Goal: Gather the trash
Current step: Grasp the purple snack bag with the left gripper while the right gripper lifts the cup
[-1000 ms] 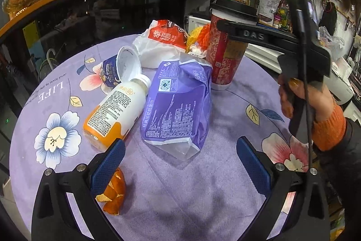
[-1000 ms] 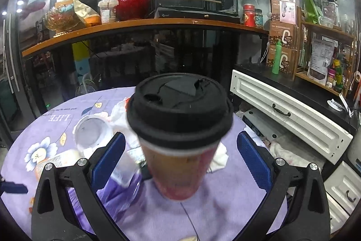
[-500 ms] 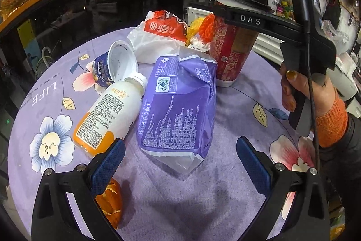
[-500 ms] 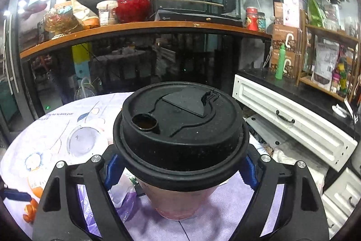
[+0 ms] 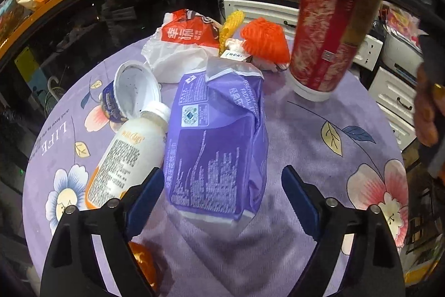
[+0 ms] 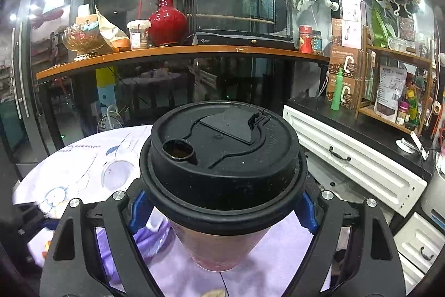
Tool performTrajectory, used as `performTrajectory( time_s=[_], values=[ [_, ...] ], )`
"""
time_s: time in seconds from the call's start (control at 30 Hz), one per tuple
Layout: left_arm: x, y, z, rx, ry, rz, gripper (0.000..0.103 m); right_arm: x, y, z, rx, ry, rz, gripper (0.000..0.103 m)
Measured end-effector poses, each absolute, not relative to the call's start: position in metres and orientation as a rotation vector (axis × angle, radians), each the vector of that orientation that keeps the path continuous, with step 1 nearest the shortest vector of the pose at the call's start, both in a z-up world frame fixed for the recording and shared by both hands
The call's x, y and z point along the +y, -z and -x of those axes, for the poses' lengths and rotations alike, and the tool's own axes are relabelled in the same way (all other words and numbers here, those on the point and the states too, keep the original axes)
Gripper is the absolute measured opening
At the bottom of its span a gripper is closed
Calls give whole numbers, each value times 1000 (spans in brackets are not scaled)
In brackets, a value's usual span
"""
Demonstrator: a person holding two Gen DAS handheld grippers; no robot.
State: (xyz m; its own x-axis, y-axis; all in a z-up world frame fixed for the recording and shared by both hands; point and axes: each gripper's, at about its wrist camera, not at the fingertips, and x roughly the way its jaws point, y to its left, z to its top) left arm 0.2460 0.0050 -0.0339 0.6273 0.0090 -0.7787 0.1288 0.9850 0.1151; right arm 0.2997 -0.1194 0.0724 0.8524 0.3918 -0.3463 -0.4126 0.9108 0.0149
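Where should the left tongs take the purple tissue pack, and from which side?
Take the purple tissue pack across its near, flat end, coming straight forward and down. The open left tongs already straddle that end. It lies flat, long axis pointing away, soft enough to pinch. Mind the drink bottle against its left edge.

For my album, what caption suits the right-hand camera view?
Right gripper clamps a black-lidded red paper cup above the purple floral tablecloth.
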Motion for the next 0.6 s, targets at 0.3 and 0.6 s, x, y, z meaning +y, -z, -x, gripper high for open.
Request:
performTrajectory(
  time_s=[0.3,0.6],
  values=[
    [6,45,-266,933,56,-107,37,-152,-72,-272,361,-424,36,82],
    [15,16,-233,818,59,-36,17,-180,-69,-250,366,-440,-36,82]
  ],
)
